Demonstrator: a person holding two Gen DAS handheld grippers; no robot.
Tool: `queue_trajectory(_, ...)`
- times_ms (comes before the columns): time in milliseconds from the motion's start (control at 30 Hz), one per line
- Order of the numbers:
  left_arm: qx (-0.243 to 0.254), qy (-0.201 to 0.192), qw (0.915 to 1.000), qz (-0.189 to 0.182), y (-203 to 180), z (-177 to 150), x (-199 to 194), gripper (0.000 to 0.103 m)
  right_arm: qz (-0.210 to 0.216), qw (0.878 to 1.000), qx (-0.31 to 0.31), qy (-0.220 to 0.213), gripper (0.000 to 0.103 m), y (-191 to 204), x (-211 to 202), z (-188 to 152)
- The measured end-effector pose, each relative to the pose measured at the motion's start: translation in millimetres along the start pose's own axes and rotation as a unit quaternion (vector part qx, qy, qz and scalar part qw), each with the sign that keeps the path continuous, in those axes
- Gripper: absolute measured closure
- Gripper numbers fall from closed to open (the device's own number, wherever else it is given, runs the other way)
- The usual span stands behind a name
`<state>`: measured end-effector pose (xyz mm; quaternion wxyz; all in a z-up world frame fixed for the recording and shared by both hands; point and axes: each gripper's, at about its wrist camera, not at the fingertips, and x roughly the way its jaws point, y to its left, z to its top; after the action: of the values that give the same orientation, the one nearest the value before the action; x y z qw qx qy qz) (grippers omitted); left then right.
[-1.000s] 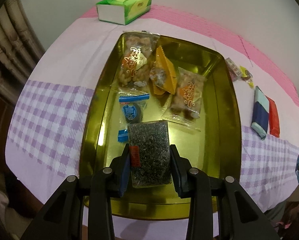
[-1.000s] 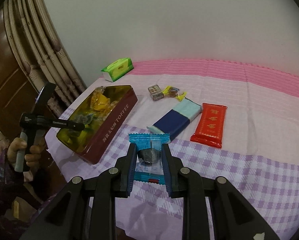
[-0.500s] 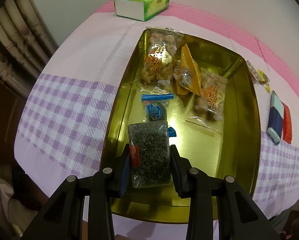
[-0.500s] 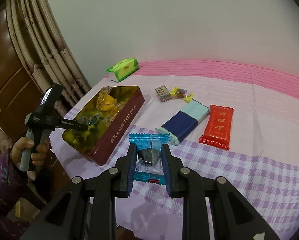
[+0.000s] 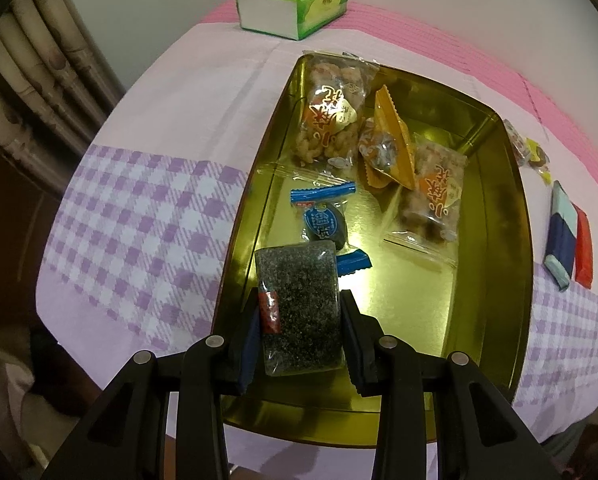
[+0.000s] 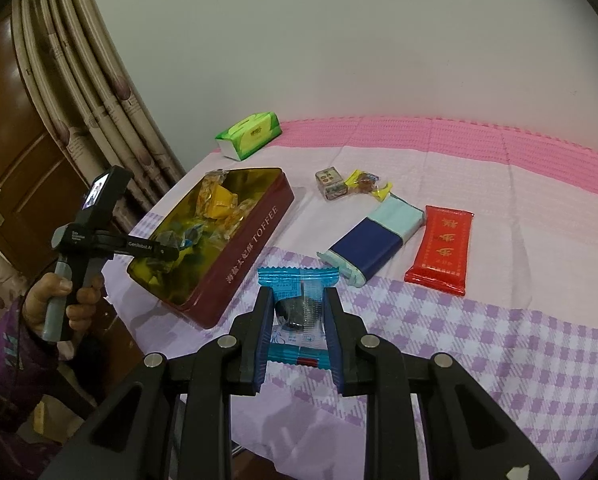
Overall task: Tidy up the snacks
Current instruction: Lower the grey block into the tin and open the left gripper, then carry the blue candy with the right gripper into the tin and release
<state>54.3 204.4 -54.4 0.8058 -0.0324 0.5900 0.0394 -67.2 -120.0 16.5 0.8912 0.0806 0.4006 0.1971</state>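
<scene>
My left gripper (image 5: 301,304) is shut on a clear-wrapped black sesame bar (image 5: 299,304), held over the near left part of the gold-lined toffee tin (image 5: 515,248). Inside the tin lie two bags of puffed snacks (image 5: 331,112), an orange-wrapped sweet (image 5: 391,144) and a blue-wrapped dark candy (image 5: 323,220). In the right wrist view my right gripper (image 6: 297,312) is shut on a blue-wrapped dark candy (image 6: 299,300), held above the checked cloth, right of the tin (image 6: 251,240). The left gripper (image 6: 155,250) shows there over the tin's near end.
A green tissue pack (image 6: 249,134) lies at the back. A navy and mint packet (image 6: 373,240), a red packet (image 6: 441,248), a small square sweet (image 6: 331,184) and a yellow-wrapped candy (image 6: 369,184) lie on the cloth right of the tin. A hand (image 6: 65,300), curtains and a door are at left.
In the left wrist view the tin has shifted right and down as the gripper tilted with the sesame bar. The right gripper's view drifted slightly; its candy stays gripped.
</scene>
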Motion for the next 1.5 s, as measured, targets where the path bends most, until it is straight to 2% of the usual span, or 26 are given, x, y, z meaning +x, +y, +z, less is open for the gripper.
queue_trajectory(300,0.006,0.003,0.9999,0.011,-3,-1,-3,0.064,0.003,1.0,0.0,0.008,0.08,3,4,-2)
queue_trajectory(400,0.01,-0.012,0.9996,0.022,-6,-1,-10,0.061,0.003,1.0,-0.001,0.01,0.08,4,6,-1)
queue_trajectory(500,0.019,-0.029,0.9989,0.032,-10,-3,-19,0.052,0.005,1.0,-0.001,0.012,0.08,6,6,-1)
queue_trajectory(600,0.033,-0.045,0.9975,0.044,-16,-6,-27,0.052,0.006,1.0,-0.004,0.012,0.08,9,7,1)
queue_trajectory(867,0.038,-0.067,0.9961,0.044,-21,-7,-43,0.05,0.022,0.999,-0.026,0.014,0.08,28,15,17)
queue_trajectory(1233,0.022,-0.087,0.9944,0.056,-12,-4,-51,0.043,0.092,0.994,-0.046,0.041,0.08,79,70,49)
queue_trajectory(1500,-0.007,-0.089,0.9943,0.057,2,2,-53,0.043,0.119,0.989,-0.048,0.079,0.079,106,120,55)
